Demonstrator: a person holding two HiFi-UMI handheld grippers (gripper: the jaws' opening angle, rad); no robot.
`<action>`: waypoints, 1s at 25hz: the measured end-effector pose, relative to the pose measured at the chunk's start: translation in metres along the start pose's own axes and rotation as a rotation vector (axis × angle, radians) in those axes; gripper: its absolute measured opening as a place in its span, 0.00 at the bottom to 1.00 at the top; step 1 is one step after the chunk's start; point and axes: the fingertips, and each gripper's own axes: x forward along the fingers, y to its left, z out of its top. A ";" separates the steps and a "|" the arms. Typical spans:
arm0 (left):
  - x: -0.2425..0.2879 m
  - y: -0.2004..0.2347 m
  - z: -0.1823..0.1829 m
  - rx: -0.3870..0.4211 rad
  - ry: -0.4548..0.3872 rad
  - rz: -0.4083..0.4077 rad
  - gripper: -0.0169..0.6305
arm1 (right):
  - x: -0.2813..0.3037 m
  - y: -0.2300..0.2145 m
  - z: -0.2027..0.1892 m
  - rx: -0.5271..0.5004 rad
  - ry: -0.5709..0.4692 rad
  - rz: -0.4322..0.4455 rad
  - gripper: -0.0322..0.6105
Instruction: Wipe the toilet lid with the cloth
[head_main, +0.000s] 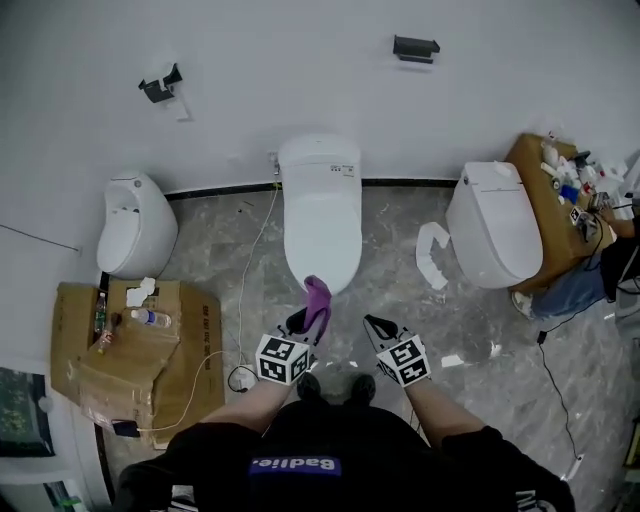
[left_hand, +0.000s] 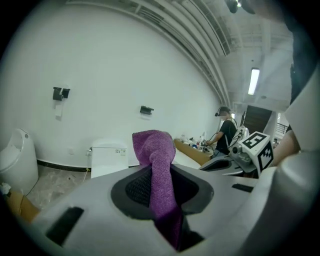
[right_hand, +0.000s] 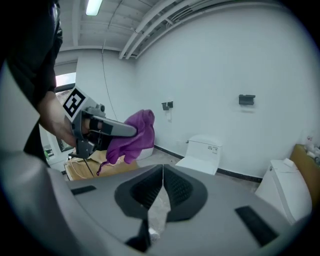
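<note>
A white toilet with its lid (head_main: 322, 225) down stands against the wall, straight ahead of me; it also shows in the left gripper view (left_hand: 109, 156) and the right gripper view (right_hand: 202, 153). My left gripper (head_main: 307, 318) is shut on a purple cloth (head_main: 318, 301), which sticks up between its jaws (left_hand: 159, 165). The cloth hangs just before the lid's front edge, apart from it. My right gripper (head_main: 377, 326) is shut with nothing in it, to the right of the left one. From the right gripper view the cloth (right_hand: 131, 136) bunches at the left gripper's tip.
A small white urinal-like fixture (head_main: 135, 225) stands at left, a second toilet (head_main: 492, 222) at right. Flattened cardboard (head_main: 135, 352) with bottles lies at lower left. A wooden table (head_main: 555, 205) with bottles and a person stand at far right. A cable (head_main: 245, 290) runs over the floor.
</note>
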 end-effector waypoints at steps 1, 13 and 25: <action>-0.007 -0.004 0.010 0.004 -0.021 -0.014 0.15 | 0.001 0.004 0.009 0.000 -0.006 0.002 0.10; -0.082 -0.001 0.081 0.025 -0.205 -0.049 0.15 | 0.001 0.051 0.097 0.007 -0.114 0.078 0.10; -0.119 -0.033 0.133 0.098 -0.332 -0.130 0.15 | -0.031 0.087 0.148 0.016 -0.226 0.192 0.10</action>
